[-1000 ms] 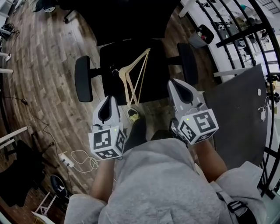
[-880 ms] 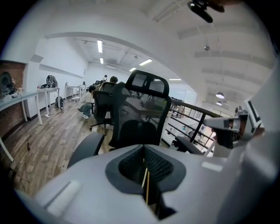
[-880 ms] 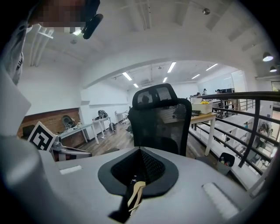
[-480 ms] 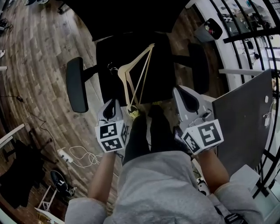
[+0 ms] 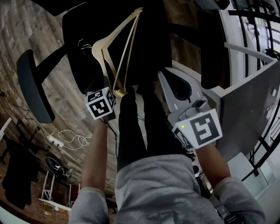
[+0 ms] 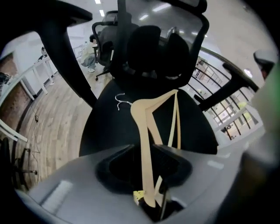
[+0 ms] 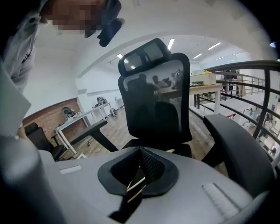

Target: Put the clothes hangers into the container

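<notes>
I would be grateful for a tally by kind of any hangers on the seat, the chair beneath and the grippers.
Wooden hanger: 1 for certain; its doubled edges may hide a second beneath.
Office chair: 1
Grippers: 2, the left gripper, jaws just opening around the hanger's arm, and the right gripper.
Total: 4

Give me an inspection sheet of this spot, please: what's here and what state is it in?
Surface: black office chair seat, used as worktop.
Job's things: pale wooden clothes hangers with wire hooks, lying on seat; container: nothing seen.
Clutter: nothing seen on seat.
Grippers: left gripper open, jaws just been opening, hanger arm between them; right gripper jaws together, empty.
Cables: white cable and power strip on floor, left.
Surroundings: wood-plank floor, black railing, grey panel.
</notes>
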The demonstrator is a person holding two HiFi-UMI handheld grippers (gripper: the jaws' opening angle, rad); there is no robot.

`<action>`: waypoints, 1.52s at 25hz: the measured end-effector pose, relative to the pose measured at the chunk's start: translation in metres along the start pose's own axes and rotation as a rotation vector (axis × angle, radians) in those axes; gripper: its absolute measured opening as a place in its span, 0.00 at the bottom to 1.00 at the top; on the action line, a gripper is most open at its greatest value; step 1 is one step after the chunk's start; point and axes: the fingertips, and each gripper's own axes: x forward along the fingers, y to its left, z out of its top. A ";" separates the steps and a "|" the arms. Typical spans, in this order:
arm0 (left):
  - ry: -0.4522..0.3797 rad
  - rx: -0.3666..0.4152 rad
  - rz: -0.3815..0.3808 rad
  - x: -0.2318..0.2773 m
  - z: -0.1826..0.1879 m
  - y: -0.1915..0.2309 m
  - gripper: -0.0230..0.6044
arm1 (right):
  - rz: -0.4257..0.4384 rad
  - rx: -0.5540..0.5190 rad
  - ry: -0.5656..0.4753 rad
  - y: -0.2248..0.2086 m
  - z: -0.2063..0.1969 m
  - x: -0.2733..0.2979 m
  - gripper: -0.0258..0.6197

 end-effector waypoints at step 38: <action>0.112 0.164 0.104 0.051 -0.008 0.020 0.38 | 0.030 0.090 0.030 0.004 -0.033 0.005 0.04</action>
